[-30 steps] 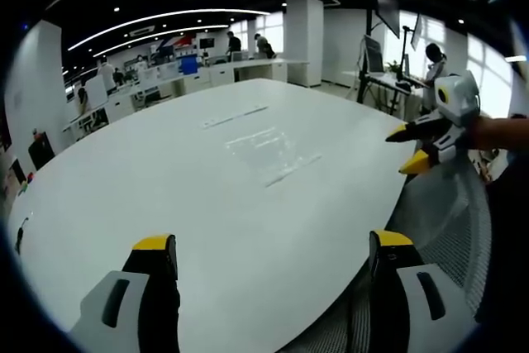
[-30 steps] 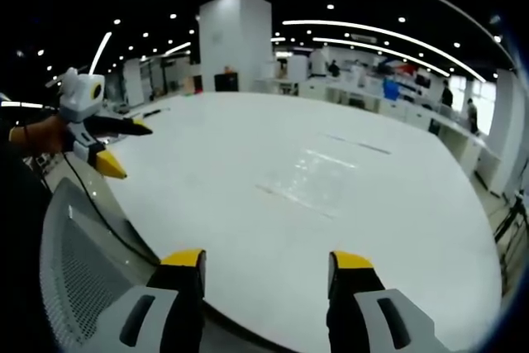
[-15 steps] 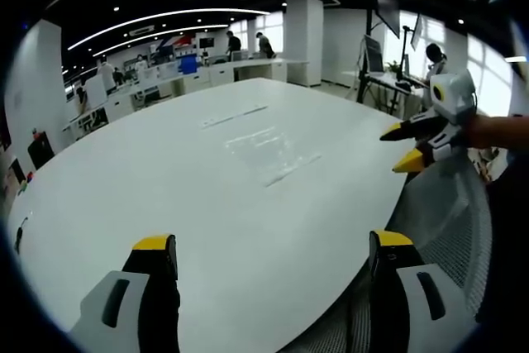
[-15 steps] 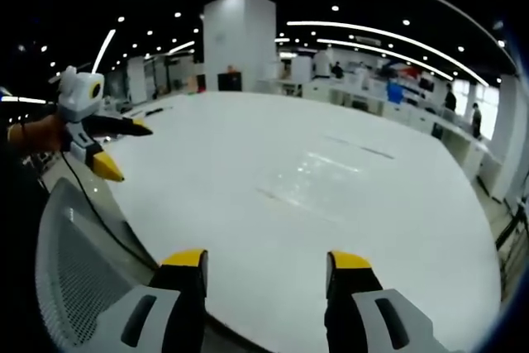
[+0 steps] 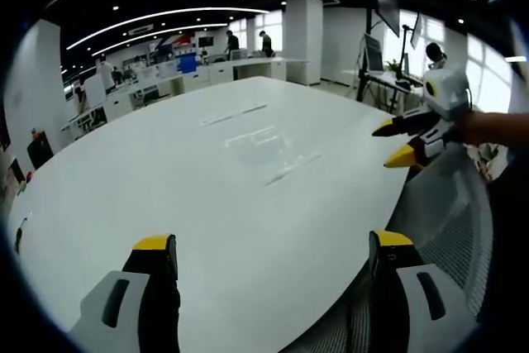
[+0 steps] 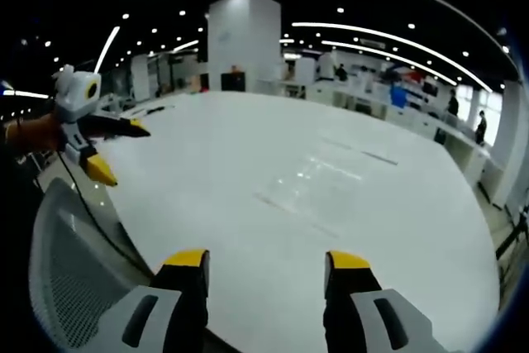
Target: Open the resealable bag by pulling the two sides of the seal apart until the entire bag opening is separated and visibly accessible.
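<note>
A clear resealable bag [image 5: 269, 149] lies flat near the middle of the white table [image 5: 165, 179], its seal strip toward the near right. The same bag [image 6: 310, 186] shows faintly ahead of the right jaws. My left gripper [image 5: 273, 247] stands open low over the table's near edge, nothing between its jaws. In the left gripper view the right gripper [image 5: 393, 141] hovers open above the table's right edge. My right gripper [image 6: 264, 259] is open and empty, and the left gripper [image 6: 116, 148] shows at the left of its view, open.
A grey mesh chair back [image 5: 450, 221] stands at the table's edge, also seen as a chair back [image 6: 66, 279] lower left. A thin strip [image 5: 234, 115] lies beyond the bag. Desks and people fill the far office. A white pillar [image 6: 240, 43] rises behind the table.
In the left gripper view the right gripper has drifted left and slightly down toward the table. The right gripper view has shifted a little forward. The bag lies as before.
</note>
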### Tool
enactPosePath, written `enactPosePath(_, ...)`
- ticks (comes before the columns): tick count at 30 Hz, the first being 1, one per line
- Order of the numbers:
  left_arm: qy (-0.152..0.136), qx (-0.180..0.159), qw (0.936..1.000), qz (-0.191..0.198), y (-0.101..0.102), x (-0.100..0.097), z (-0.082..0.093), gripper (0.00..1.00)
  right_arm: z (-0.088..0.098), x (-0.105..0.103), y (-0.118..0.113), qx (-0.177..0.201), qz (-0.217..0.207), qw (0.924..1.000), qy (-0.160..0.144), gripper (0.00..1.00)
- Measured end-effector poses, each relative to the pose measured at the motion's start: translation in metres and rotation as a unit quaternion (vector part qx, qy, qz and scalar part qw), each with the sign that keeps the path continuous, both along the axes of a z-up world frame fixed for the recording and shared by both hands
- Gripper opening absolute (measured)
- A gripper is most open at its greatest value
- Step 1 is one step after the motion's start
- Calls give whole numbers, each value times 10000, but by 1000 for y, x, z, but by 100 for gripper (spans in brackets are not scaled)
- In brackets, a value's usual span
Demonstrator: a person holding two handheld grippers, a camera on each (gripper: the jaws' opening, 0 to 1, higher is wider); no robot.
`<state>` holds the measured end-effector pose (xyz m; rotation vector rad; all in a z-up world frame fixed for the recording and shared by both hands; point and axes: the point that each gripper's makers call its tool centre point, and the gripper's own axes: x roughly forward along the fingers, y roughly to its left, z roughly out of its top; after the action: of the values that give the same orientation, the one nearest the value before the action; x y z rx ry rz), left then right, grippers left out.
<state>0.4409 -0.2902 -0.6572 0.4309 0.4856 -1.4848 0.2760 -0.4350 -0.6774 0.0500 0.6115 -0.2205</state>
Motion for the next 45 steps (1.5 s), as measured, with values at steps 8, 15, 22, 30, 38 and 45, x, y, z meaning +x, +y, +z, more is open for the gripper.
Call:
enactPosePath(8,23,28,10000,-64,-3,-2,-2,94,-1,11,-8,-44,35,10000,-27,52)
enactPosePath(15,-10,71,9998,-177,-5,-6,-3,94,0,21,-17,-80,80,9999,-64,51)
enactPosePath(22,-16,97,9997,-222,-7,-6,-4,94,-1,32,-22,-138,208,9997,-19,51)
enactPosePath(30,2,94,9998,-170,-8,-2,-5,94,5,60,-26,-303,537,9981,-28,51)
enactPosePath(38,20,97,9999,-84,-6,3,-5,94,7,89,-26,-408,878,9953,-42,51)
enactPosePath(45,24,99,9999,-26,-7,9,-6,94,5,111,-28,-550,1228,9909,31,51)
